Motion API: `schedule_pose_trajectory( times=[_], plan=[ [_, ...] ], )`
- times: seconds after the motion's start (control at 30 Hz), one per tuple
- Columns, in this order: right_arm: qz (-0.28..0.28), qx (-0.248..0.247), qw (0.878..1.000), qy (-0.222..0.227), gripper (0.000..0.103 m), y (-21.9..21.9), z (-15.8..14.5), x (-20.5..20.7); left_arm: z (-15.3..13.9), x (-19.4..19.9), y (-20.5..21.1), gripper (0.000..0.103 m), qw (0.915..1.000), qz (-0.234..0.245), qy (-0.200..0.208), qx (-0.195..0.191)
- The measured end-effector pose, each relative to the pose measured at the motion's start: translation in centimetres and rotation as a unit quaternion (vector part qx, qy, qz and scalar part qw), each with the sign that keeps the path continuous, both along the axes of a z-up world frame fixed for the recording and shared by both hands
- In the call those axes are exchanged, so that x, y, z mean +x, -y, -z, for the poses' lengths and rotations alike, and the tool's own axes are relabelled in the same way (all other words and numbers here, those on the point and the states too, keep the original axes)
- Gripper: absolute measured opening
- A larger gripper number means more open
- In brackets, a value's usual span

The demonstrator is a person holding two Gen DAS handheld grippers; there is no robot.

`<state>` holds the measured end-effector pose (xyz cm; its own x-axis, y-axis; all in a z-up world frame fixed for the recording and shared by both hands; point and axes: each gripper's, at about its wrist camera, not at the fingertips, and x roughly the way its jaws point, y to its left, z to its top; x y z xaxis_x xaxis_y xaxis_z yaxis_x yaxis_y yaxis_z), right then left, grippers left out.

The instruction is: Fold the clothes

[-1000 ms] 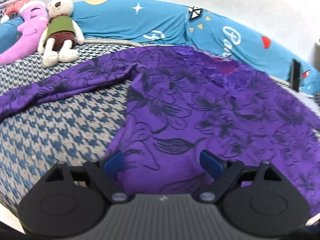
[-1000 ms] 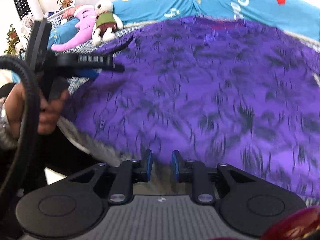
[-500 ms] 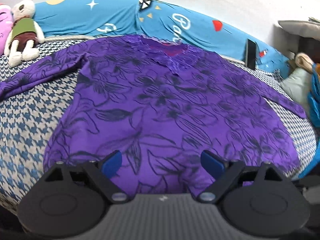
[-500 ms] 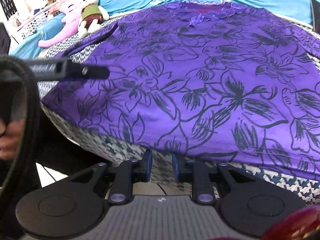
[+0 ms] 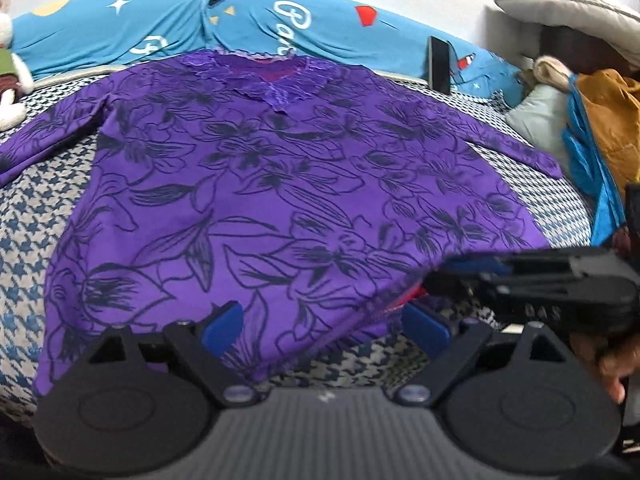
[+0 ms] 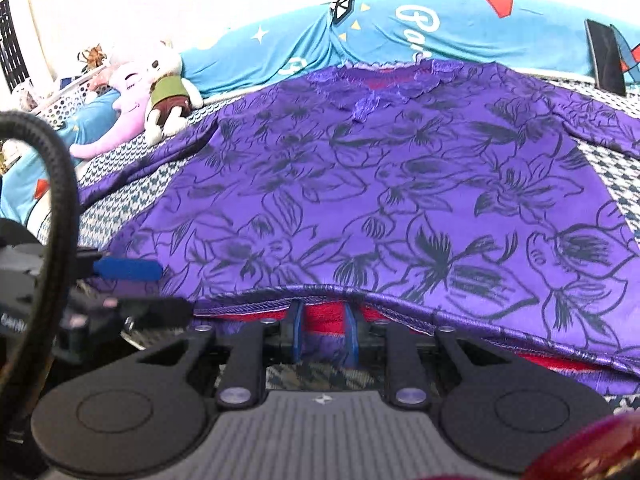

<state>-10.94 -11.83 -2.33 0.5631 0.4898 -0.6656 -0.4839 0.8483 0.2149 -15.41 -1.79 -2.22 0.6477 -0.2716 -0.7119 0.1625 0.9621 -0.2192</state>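
A purple shirt [image 5: 280,184] with a dark flower print lies flat on the houndstooth bed [image 5: 36,208], sleeves spread and lace neckline at the far side. My left gripper [image 5: 324,326] is open at the near hem, and the hem's edge lies between its blue pads [image 5: 222,326]. My right gripper [image 6: 322,332] has its fingers close together on the hem [image 6: 400,300], which is raised and shows a red inner side. In the left wrist view the right gripper [image 5: 436,280] lifts the hem's right part. The right wrist view has the left gripper [image 6: 160,290] at the hem's left end.
Blue printed bedding [image 5: 160,20] runs along the far edge. Plush toys [image 6: 160,92] lie at the far left beside a white basket [image 6: 60,96]. A black phone [image 5: 440,64] leans at the back right, and a pile of clothes [image 5: 600,120] lies to the right.
Both grippers came down to the shirt's near hem. The right gripper, which was short of the cloth, now has the hem between its fingers and has lifted it. The left gripper stayed open.
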Motion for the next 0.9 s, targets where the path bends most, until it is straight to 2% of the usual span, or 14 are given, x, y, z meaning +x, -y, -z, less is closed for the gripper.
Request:
schedule_pose_trajectory(
  times=[0.13,0.3,0.37,0.43,0.57,0.8,0.9],
  plan=[
    [0.007,0.002,1.000,0.004,0.022,-0.1,0.0,0.4,0.3,-0.1,0.3,0.090,0.9999,0.008,-0.004,0.006],
    [-0.004,-0.008,1.000,0.009,0.022,-0.3,-0.1,0.0,1.5,0.8,0.5,0.090,0.9961,-0.032,-0.018,0.080],
    [-0.019,-0.017,1.000,0.009,0.035,-0.4,-0.2,-0.6,1.7,1.3,0.1,0.092,0.9958,-0.049,-0.019,0.074],
    [-0.034,-0.033,0.999,0.016,0.042,-0.7,-0.2,-1.3,1.6,1.5,-0.1,0.093,0.9961,-0.056,-0.014,0.066],
    [-0.053,-0.083,0.994,0.041,0.048,-1.6,0.1,-2.4,1.5,2.0,-0.1,0.093,0.9954,-0.067,-0.008,0.069],
    [-0.071,-0.130,0.987,0.057,0.053,-2.6,0.9,-2.8,1.3,3.5,-0.6,0.095,0.9948,-0.089,-0.003,0.049],
    [-0.096,-0.157,0.981,0.066,0.063,-3.4,1.3,-3.2,1.3,4.0,-0.8,0.095,0.9945,-0.096,-0.004,0.042]
  ],
)
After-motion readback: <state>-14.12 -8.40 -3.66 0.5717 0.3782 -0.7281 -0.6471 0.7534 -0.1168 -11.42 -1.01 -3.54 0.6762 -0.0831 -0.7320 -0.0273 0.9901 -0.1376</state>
